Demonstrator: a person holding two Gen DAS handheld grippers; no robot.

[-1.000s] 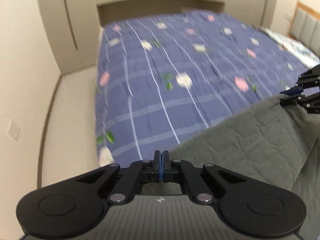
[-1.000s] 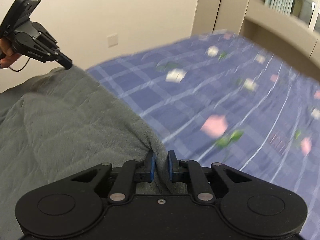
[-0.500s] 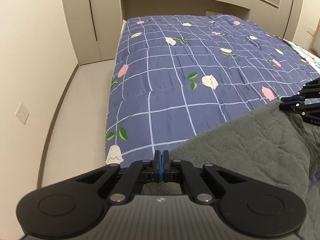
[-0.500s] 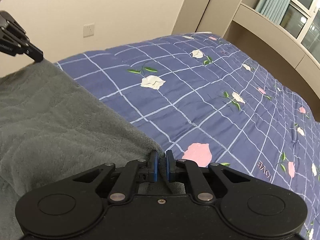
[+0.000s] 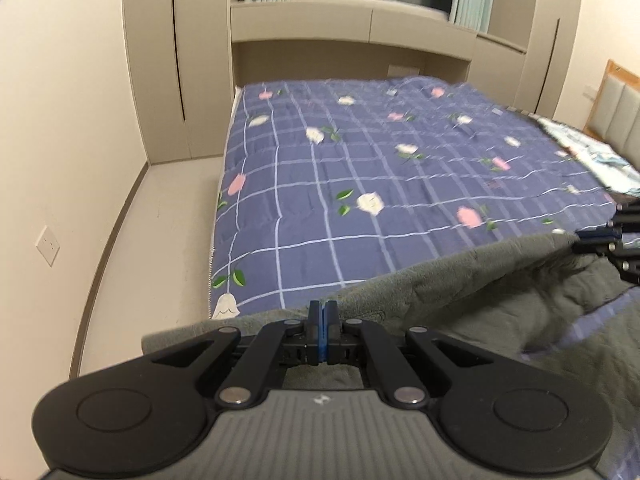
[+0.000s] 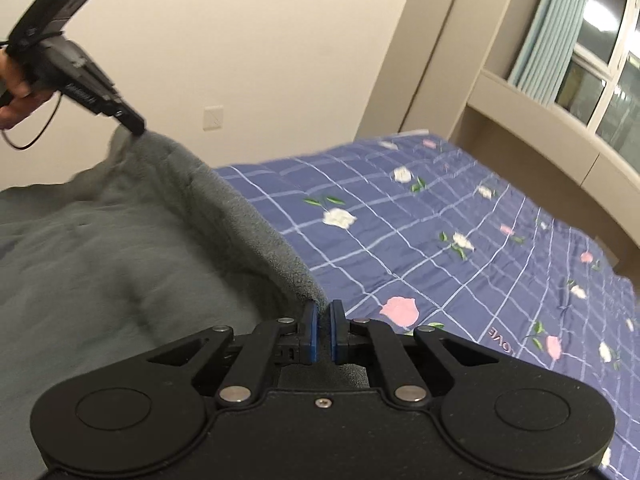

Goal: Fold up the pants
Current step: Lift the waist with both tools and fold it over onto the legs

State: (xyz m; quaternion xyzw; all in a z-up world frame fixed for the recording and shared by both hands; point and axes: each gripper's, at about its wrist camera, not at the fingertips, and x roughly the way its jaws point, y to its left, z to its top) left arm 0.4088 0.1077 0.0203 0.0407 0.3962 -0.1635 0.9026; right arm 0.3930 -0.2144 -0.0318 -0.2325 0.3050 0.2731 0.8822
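pants (image 5: 472,292), grey and fleecy, hang stretched between my two tools above the near part of the bed (image 5: 400,184), the top edge pulled into a line that runs from one pinch to the other. i see the left hand-held gripper (image 5: 320,320) with its blue pads pressed flat together on the near left corner of that edge, the cloth bunched right at the tips. in the right wrist view the same tool shows at the far left, its tip pinching a raised peak of the fabric, with a hand (image 6: 16,92) wrapped round its grip and a thin cable looping below it. the right hand-held gripper (image 6: 322,320) has its jaws drawn in with only a thin slot between the pads, and the thick folded hem of the pants runs down into that slot, so i read it as clamped on the cloth. from the left wrist view this tool sits at the far right edge, nipping the other end of the edge. the rest of the garment sags down and toward me in soft folds. beyond it the bed's blue checked quilt with pink and white flowers lies flat, reaching to the far cabinets (image 5: 352,32) under a curtained window (image 6: 592,40). a pale wall (image 6: 240,40) with a socket plate stands on the left.
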